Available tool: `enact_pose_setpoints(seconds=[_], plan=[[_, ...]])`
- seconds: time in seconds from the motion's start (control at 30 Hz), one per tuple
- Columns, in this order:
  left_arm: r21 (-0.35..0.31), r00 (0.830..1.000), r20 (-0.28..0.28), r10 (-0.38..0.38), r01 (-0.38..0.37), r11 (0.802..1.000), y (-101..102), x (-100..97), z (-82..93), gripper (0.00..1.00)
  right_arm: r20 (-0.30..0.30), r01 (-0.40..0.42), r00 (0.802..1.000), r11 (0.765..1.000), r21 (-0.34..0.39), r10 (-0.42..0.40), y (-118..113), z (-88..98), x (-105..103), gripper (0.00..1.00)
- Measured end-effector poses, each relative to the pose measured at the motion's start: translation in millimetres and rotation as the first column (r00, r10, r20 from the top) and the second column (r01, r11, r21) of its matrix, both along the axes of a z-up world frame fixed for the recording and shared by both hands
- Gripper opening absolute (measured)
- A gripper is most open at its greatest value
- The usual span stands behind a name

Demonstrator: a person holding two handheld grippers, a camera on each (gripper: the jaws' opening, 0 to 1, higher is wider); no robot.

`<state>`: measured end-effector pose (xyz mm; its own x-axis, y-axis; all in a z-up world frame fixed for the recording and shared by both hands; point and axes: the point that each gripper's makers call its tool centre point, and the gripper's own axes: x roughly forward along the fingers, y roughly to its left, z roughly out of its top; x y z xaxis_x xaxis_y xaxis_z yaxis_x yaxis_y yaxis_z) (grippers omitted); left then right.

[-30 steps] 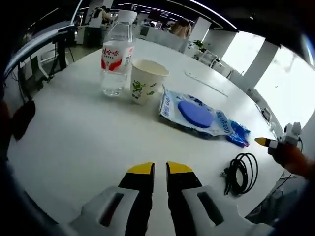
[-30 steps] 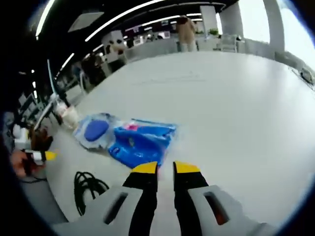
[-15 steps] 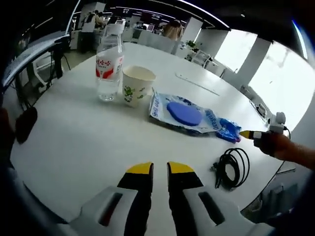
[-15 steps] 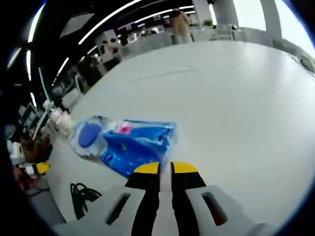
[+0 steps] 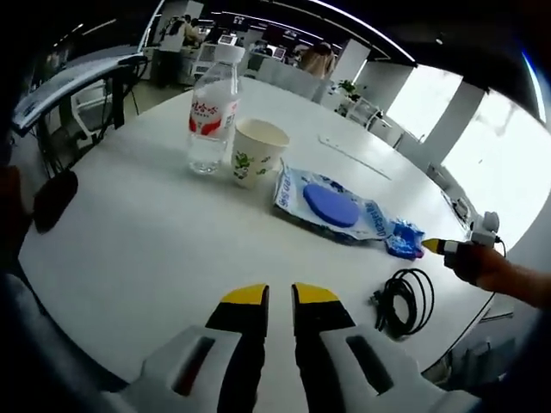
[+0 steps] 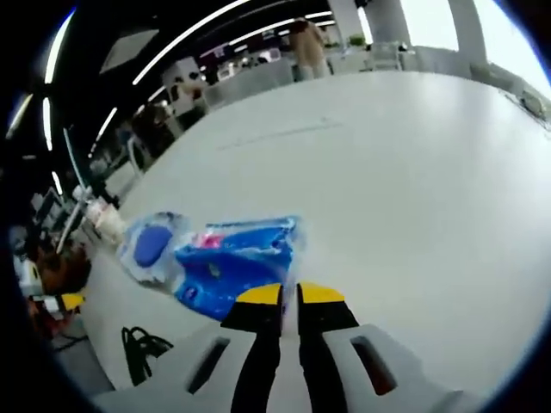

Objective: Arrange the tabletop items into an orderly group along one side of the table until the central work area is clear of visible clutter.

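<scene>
On the round white table stand a clear water bottle with a red label and a white paper cup, side by side. To their right lies a blue package holding a blue disc. My right gripper comes in from the right, its yellow tip at the package's crumpled end. In the right gripper view the package reaches my right gripper, whose jaws are nearly together on its near corner. My left gripper hovers shut over bare table, holding nothing.
A coiled black cable lies near the table's edge, below the package, and shows as the cable beside the right jaws. A dark object sits at the left edge. Desks and people stand beyond the table.
The right gripper's jaws have narrowed and come up to the package's corner, whose end now looks bunched. The left view has shifted slightly; the left jaws are unchanged.
</scene>
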<state>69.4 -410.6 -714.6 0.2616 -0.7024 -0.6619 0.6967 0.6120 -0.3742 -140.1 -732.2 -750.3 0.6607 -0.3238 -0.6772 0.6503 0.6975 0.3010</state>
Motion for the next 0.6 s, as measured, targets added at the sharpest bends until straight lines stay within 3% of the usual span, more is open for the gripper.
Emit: enact_pose_setpoints(seconds=[0.23, 0.43, 0.6], plan=[[0.001, 0.999, -0.011, -0.033, 0.033, 0.999, -6, -11.5, -3.6, 0.09, 0.008, -0.041, 0.999, 0.999, -0.024, 0.042, 23, 12.8, -10, 0.10], [0.002, 0.998, -0.021, -0.067, 0.067, 0.998, -14, -24.1, -6.3, 0.10, 0.089, -0.086, 0.992, 0.996, -0.005, 0.086, 48, 25.4, -9, 0.13], [0.007, 0.992, -0.038, -0.120, 0.120, 0.993, -24, -41.8, -9.9, 0.10, 0.094, -0.151, 0.984, 0.988, -0.015, 0.151, 68, 27.7, -4, 0.14]])
